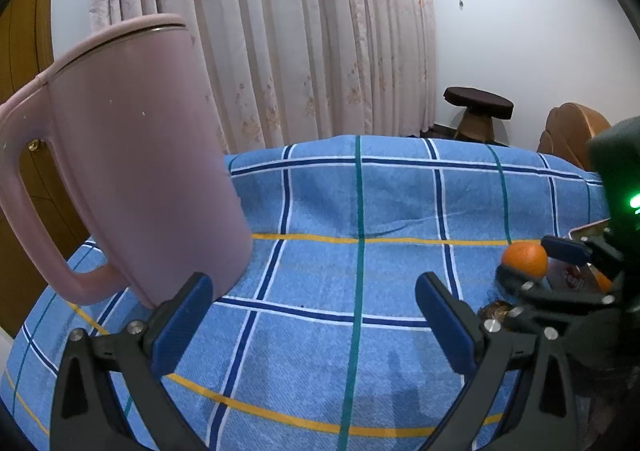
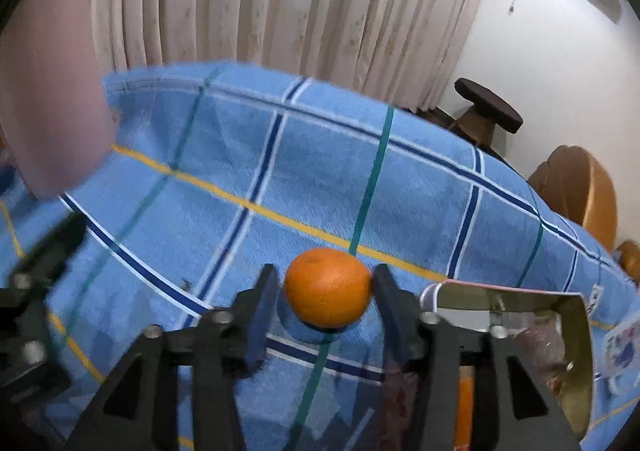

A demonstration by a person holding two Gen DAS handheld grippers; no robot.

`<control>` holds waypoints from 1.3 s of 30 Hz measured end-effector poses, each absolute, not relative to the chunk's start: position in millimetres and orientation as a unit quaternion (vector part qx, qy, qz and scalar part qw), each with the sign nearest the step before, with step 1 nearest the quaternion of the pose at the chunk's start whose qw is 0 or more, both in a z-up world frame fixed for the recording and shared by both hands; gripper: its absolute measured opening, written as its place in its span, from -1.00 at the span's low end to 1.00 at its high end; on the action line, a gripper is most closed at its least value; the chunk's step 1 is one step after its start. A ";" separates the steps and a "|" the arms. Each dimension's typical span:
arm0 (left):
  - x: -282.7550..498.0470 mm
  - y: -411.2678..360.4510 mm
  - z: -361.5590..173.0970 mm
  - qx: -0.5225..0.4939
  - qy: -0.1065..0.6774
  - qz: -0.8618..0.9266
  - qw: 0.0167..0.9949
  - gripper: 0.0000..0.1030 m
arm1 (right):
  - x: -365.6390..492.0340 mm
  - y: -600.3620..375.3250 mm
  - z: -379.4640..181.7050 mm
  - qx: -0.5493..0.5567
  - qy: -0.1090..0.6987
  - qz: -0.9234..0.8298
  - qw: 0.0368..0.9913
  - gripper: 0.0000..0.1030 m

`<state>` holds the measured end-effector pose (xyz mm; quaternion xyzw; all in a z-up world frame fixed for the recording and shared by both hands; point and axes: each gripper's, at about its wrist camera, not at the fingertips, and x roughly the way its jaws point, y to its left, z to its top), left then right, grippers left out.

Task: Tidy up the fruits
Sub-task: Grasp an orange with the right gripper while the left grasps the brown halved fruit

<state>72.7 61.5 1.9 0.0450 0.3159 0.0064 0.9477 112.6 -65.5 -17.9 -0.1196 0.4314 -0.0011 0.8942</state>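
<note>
Right tool (image 2: 326,287) pinches orange (image 2: 328,287) by its sides, may roll out; left tool (image 1: 314,315) wide, empty.

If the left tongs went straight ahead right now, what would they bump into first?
Probably nothing soon. The left tongs are open and point over the bare blue checked cloth toward the curtain. The pink jug stands just left of that line, and the orange is off to the right. Depth is hard to judge.

The left gripper (image 1: 316,315) hangs wide apart over the checked cloth (image 1: 340,211) (nothing between its jaws); a pink jug (image 1: 132,155) stands just beyond the left jaw, an orange (image 1: 525,260) off right.
</note>
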 end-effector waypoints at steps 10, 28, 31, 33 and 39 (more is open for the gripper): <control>71.9 65.6 5.2 0.036 0.314 0.010 0.949 1.00 | 111.3 -73.0 -21.6 -0.130 0.439 -0.019 0.889 -0.08; 69.8 28.5 -9.6 0.045 0.348 -0.132 0.927 0.91 | 15.2 -98.0 12.5 -0.011 0.297 0.012 0.955 -0.08; 72.8 13.1 -15.5 0.055 0.365 -0.150 0.917 0.84 | 6.6 -104.6 16.7 0.002 0.292 0.009 0.956 -0.08; 72.5 2.4 -16.3 0.057 0.368 -0.171 0.912 0.80 | 2.0 -105.2 17.2 0.002 0.289 0.006 0.957 -0.08; 88.4 -23.4 -28.1 0.059 0.408 -0.179 0.893 0.44 | 3.0 -114.8 18.7 0.012 0.285 -0.006 0.958 -0.08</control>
